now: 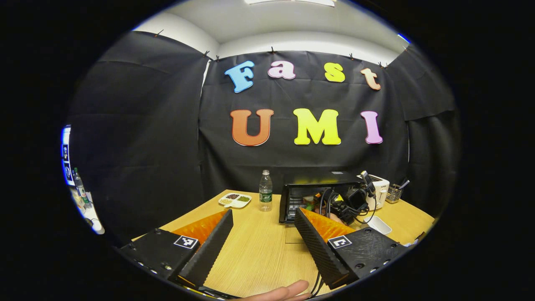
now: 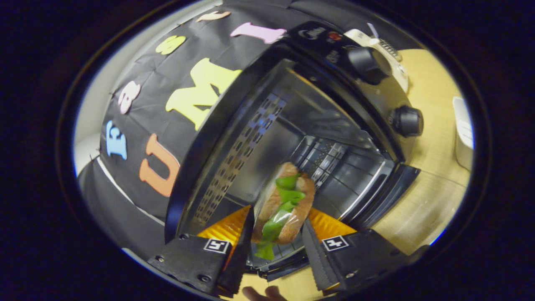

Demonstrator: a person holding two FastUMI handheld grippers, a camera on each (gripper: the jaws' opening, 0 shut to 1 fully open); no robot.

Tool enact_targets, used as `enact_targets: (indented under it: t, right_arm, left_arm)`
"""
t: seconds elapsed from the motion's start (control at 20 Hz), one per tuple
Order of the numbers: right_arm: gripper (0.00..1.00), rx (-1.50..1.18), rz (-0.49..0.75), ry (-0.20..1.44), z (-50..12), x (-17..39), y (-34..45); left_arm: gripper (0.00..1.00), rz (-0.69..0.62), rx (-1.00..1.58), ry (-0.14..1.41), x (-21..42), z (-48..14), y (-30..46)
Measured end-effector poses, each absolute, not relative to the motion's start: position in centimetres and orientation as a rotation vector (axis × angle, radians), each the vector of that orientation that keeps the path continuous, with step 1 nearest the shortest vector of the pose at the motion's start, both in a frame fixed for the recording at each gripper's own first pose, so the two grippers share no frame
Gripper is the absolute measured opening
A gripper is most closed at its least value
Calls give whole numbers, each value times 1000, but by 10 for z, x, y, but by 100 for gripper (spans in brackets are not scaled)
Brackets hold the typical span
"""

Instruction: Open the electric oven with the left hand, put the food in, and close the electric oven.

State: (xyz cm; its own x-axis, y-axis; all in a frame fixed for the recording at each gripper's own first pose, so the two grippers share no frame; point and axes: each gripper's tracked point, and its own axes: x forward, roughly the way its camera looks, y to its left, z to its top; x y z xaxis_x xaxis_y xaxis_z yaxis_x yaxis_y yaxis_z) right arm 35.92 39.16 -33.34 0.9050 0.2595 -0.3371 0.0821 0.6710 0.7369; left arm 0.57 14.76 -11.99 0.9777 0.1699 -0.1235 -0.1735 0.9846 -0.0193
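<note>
Sandwich [image 2: 281, 209] pinched in right gripper [image 2: 278, 234], inside oven [image 2: 267, 125] mouth.

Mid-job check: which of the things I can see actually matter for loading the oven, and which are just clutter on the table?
Part of the job:
electric oven, door open
sandwich, held in the right tongs at the oven mouth
left tongs, open, empty

Just lying about:
water bottle
divided snack dish
toaster
wire basket
</note>
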Motion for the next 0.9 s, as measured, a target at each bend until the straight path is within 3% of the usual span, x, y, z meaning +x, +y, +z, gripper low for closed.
enact_targets:
  t: [0.05, 0.25, 0.55, 0.6, 0.65, 0.7, 0.9]
  right_arm:
    - [76, 780, 102, 446, -334, 360, 391]
    - [90, 597, 162, 490, -337, 354, 406]
    - [98, 251, 167, 551, -349, 351, 406]
    - [87, 215, 182, 577, -352, 350, 408]
    - [87, 179, 208, 616, -355, 346, 410]
    - [98, 145, 227, 649, -358, 344, 413]
    - [99, 24, 266, 744, -357, 329, 413]
  left_arm:
    - [97, 175, -31, 123, 3, -122, 149]
    - [97, 195, -42, 148, -2, -134, 157]
    - [97, 224, -64, 187, -10, -144, 169]
    - [97, 213, -75, 194, -10, -146, 167]
    - [97, 197, -86, 199, -8, -148, 163]
    - [96, 185, -88, 199, -6, -150, 160]
    - [95, 181, -68, 204, -6, -154, 159]
